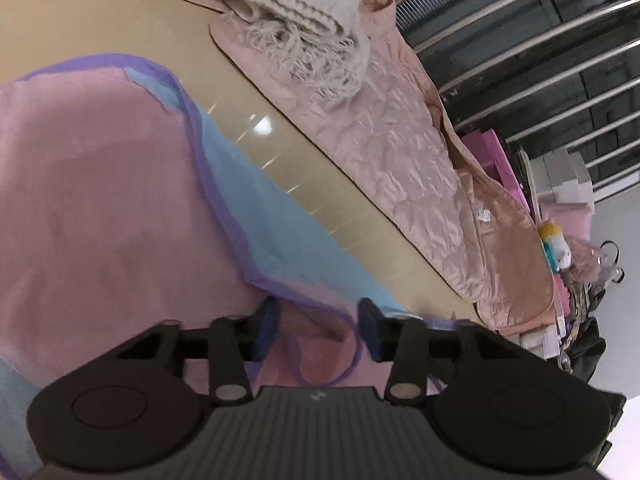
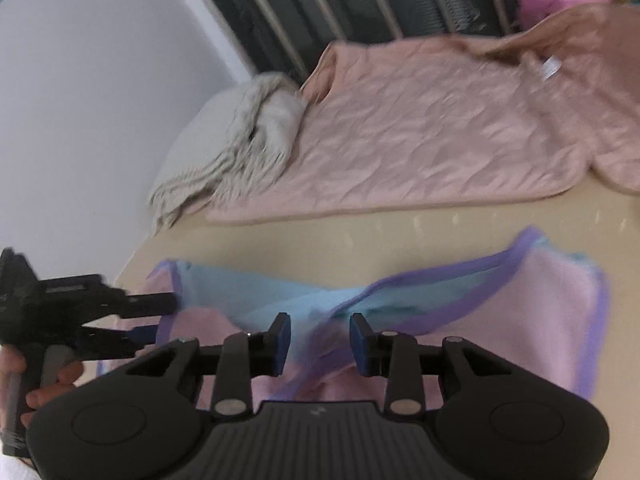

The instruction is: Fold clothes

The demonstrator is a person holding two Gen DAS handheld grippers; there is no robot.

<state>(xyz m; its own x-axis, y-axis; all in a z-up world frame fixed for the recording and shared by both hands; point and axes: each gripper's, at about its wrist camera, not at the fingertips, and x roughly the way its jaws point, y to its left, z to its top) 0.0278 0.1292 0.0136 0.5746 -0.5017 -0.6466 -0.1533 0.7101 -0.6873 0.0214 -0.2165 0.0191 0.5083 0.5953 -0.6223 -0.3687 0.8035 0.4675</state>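
A thin pink and light-blue garment with purple trim (image 1: 100, 200) lies on the tan table (image 1: 100, 20); it also shows in the right wrist view (image 2: 520, 300). My left gripper (image 1: 318, 330) is open just over its purple-edged fold. In the right wrist view the left gripper (image 2: 156, 316) sits at the garment's left edge, fingers apart. My right gripper (image 2: 319, 342) is open over the bunched blue and purple middle of the garment; nothing is clamped.
A quilted pink jacket (image 2: 420, 140) lies spread across the far side of the table, with a cream fringed knit (image 2: 224, 152) on its end. Metal railings (image 1: 540, 40) and cluttered boxes (image 1: 560, 184) stand beyond the table edge.
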